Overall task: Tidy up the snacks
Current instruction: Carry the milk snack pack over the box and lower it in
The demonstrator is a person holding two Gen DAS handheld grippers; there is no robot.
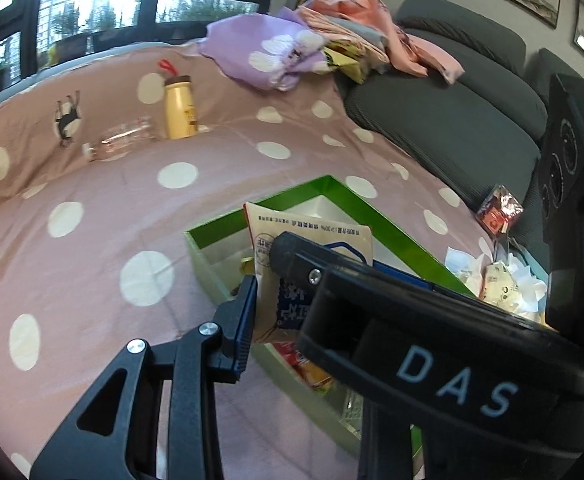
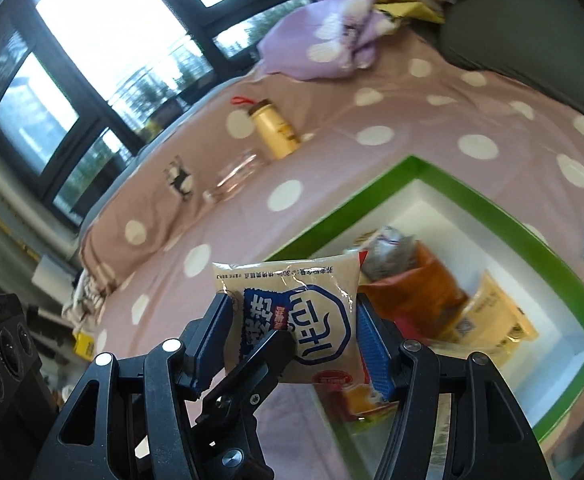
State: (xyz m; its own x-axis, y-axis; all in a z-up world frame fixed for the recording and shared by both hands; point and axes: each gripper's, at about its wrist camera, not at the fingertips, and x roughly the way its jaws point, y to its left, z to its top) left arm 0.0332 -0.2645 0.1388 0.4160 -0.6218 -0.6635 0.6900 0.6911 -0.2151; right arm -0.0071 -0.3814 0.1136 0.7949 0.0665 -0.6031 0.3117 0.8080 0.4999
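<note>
1. Cream-coloured and printed in blue, the snack packet (image 2: pixel 292 316) sits upright between the two blue pads of the right gripper (image 2: pixel 292 336), which close on its side edges; the packet is held clear of the bedspread, just at the near corner of the green box (image 2: pixel 472 196).
2. Across the packet's front a black finger (image 2: pixel 264 356) of the other tool presses in. In the left wrist view the left gripper (image 1: pixel 264 276) has one finger on the printed face (image 1: pixel 288 256) and its blue pad (image 1: pixel 246 312) at the packet's edge, so both tongs appear to grip the same packet (image 1: pixel 308 240).
3. The box lies open on the pink dotted bedspread (image 1: pixel 92 240), its white inside already holding several packets: an orange one (image 2: pixel 416 292) and a tan one (image 2: pixel 492 316) show in the right wrist view.
4. Other snacks are not yet in: a red wrapped one (image 1: pixel 498 208) lies by the grey sofa cushion (image 1: pixel 452 120), well apart from the box, near crumpled white paper (image 1: pixel 504 276).
5. My reading: the step in hand is carrying this packet to the box, or passing it between tools.
6. The next move seems to call for one gripper to let go, then lowering the packet over the rim into a free white patch before opening.
7. A yellow bottle (image 1: pixel 178 108) and a clear bottle (image 1: pixel 120 142) stand aside.
</note>
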